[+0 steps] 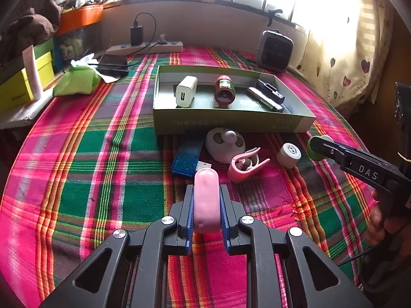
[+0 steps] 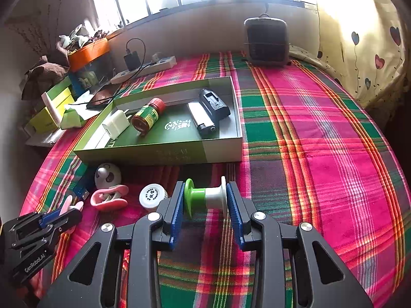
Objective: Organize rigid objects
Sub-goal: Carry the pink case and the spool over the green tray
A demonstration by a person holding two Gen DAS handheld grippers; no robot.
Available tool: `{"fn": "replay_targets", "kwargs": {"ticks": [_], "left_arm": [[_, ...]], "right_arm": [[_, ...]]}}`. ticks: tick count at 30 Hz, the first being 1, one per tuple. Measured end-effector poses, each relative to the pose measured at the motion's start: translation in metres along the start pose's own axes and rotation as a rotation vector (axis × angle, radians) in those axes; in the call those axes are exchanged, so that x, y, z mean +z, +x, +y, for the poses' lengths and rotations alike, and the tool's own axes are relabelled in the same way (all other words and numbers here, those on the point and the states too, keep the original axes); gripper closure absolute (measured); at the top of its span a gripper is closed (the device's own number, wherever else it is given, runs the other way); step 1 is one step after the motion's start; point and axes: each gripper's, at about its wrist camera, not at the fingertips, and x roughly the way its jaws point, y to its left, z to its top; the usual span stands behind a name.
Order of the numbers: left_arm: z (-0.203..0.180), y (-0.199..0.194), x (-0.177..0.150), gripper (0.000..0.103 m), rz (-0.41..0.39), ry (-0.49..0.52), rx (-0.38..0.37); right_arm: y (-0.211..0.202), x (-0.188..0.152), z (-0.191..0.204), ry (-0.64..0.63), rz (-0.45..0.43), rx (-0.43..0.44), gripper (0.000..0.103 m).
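My left gripper (image 1: 206,200) is shut on a pink capsule-shaped object (image 1: 206,192), held above the plaid cloth in front of the green box (image 1: 231,124). My right gripper (image 2: 205,200) is shut on a green and white spool (image 2: 205,196) by its two end discs; it also shows in the left wrist view (image 1: 316,148). The box (image 2: 179,154) holds a white charger (image 1: 186,92), a brown jar (image 1: 224,89), a silver lighter (image 2: 200,118) and a black battery holder (image 2: 214,104). Loose before the box lie a blue USB stick (image 1: 187,155), a white round gadget (image 1: 226,143), a pink clip (image 1: 245,165) and a white cap (image 1: 289,154).
A power strip (image 1: 146,47) with a plugged charger, a phone (image 1: 113,64) and a green pouch (image 1: 77,80) lie at the back left beside stacked boxes (image 1: 15,87). A small grey heater (image 2: 267,42) stands at the back right. A curtain (image 2: 372,38) hangs on the right.
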Motion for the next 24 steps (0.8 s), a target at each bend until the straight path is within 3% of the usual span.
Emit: {"fn": "replay_targets", "kwargs": {"ticks": [24], "left_arm": [[0.001, -0.012, 0.038, 0.086, -0.044, 0.006, -0.037]], "right_arm": [[-0.019, 0.020, 0.002, -0.016, -0.060, 0.019, 0.069]]}}
